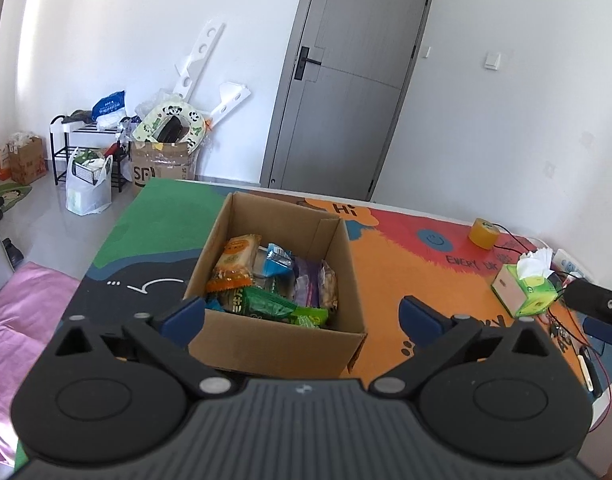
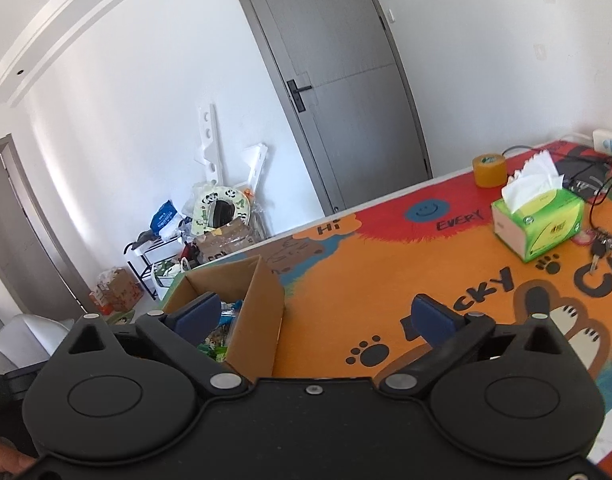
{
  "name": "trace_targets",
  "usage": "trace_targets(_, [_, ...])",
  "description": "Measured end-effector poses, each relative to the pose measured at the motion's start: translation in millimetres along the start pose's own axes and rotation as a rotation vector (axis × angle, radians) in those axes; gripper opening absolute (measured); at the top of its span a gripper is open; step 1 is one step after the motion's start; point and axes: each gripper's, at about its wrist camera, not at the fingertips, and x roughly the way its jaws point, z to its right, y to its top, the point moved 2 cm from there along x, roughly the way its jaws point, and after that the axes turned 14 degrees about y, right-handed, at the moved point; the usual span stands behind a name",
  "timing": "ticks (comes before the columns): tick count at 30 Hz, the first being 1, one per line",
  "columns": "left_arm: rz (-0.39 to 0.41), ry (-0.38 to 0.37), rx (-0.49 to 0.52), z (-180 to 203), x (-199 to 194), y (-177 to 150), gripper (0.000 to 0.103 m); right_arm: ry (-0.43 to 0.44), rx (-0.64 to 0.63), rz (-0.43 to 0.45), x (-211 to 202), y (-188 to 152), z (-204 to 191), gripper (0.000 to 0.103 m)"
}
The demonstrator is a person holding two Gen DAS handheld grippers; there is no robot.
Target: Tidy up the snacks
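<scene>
Both your left gripper [image 1: 302, 312] and right gripper [image 2: 315, 318] gape empty near the cardboard box [image 1: 274, 344] already holding snack packets [image 1: 266, 280], so scan the mat [image 2: 365, 280] for leftovers

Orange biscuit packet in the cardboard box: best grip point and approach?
Judging by its pose, take the orange biscuit packet from above, across its narrow width near the upper end. It leans against the left wall of the brown cardboard box, raised above the green snack packet and blue packet, so its top is exposed; the walls block side approaches.
</scene>
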Motion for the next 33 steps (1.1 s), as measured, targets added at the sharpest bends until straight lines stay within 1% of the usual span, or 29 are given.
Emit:
trace_targets(6, [0.025, -0.025, 0.036, -2.7, -23.4, -8.2, 0.103, -0.006, -0.022, -0.016, -17.6, -11.4, -3.8, 0.103])
trace_targets(10, [0.053, -0.058, 0.114, 2.8, -36.3, -15.4, 0.103, 0.026, -0.002, -0.04, -25.7, -15.9, -5.5, 0.103])
trace_targets(13, [0.063, -0.06, 0.121, 1.1, -42.5, -18.8, 0.103, -0.001, -0.02, -0.025, -32.7, -19.1, -9.1, 0.103])
trace_targets(16, [0.074, -0.045, 0.122, -2.3, -45.5, -17.5, 0.103, 0.011, -0.028, -0.039, -35.8, -21.0, -11.9, 0.103])
trace_targets(18, [0.079, -0.038, 0.119, -5.2, -47.2, -17.1, 0.103, 0.008, -0.056, -0.05, -35.6, -23.8, -13.7, 0.103])
trace_targets(21, [0.085, -0.03, 0.147, -6.7, -48.1, -19.7, 0.103, 0.014, -0.064, -0.077, -32.2, -26.7, -13.5, 0.103])
trace_targets(25, [0.063, -0.008, 0.152, -11.6, -43.5, -23.6, 0.103, 0.003, -0.085, -0.09, -31.4, -29.6, -18.5, 0.103])
trace_targets(28, [0.053, 0.013, 0.151, -14.0, -40.6, -23.5, 0.103, 0.023, -0.1, -0.11, -29.6, -32.7, -22.8, 0.103])
trace_targets(33, [0.067, 0.035, 0.152, -16.9, -43.3, -22.9, 0.103, 0.051, -0.099, -0.124, -27.9, -35.8, -27.9, 0.103])
